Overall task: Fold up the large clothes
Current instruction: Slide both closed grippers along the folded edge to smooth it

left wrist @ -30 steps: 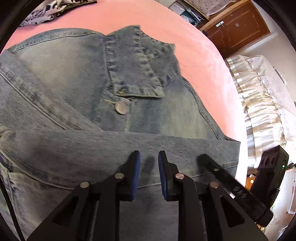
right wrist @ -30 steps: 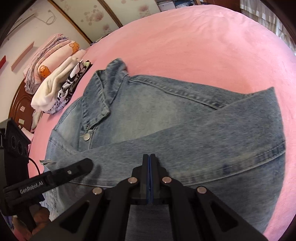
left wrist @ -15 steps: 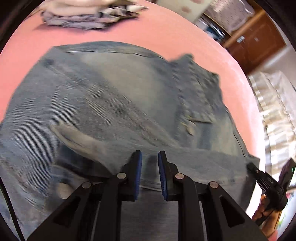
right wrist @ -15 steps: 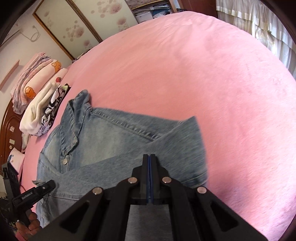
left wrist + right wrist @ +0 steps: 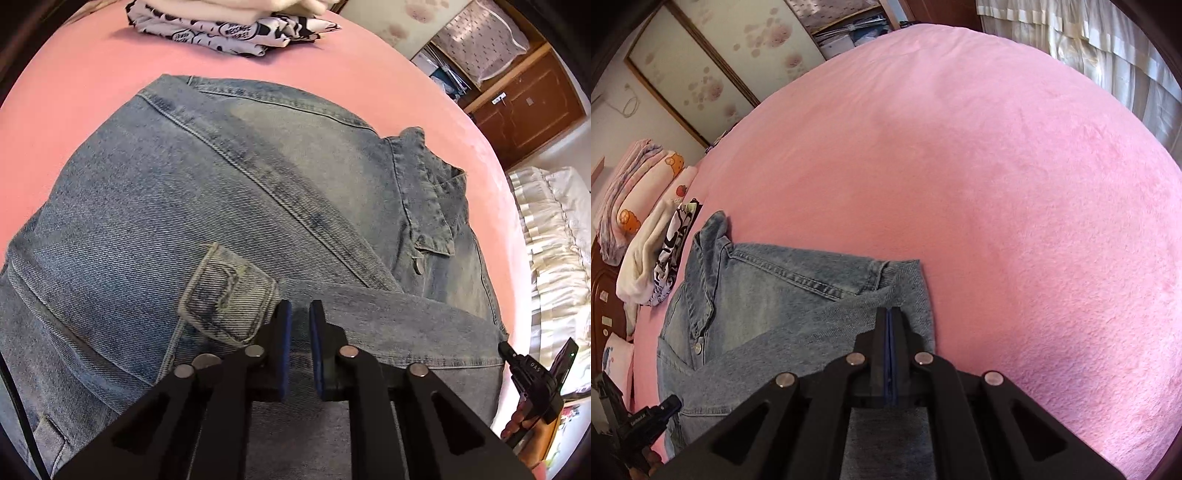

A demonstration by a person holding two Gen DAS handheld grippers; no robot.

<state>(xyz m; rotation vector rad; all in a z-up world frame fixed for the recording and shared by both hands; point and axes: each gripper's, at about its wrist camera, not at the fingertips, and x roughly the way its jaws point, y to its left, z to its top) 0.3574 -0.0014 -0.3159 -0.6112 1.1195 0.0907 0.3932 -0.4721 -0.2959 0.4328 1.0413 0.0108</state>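
Observation:
A light-blue denim jacket (image 5: 221, 184) lies flat on the pink bed (image 5: 74, 92), collar (image 5: 424, 192) to the right and one sleeve folded across its lower part. My left gripper (image 5: 300, 321) points down over that sleeve, just right of a turned-up cuff (image 5: 229, 295). Its jaws are closing to a narrow gap; denim shows through the gap, but the pads do not visibly press on it. In the right wrist view my right gripper (image 5: 890, 314) is shut, with nothing seen between its pads, over the right-hand corner of the jacket (image 5: 768, 295).
Folded clothes (image 5: 229, 22) are stacked at the bed's far edge, and they show again as the stack (image 5: 646, 229) at the left of the right wrist view. Bare pink bed (image 5: 997, 184) stretches beyond the jacket. A wooden cabinet (image 5: 517, 103) and white ruffled bedding (image 5: 554, 240) stand to the right.
My left gripper slid left across the jacket, bringing the cuff beside it, and its gap narrowed. My right gripper, still shut, moved right to the jacket's edge.

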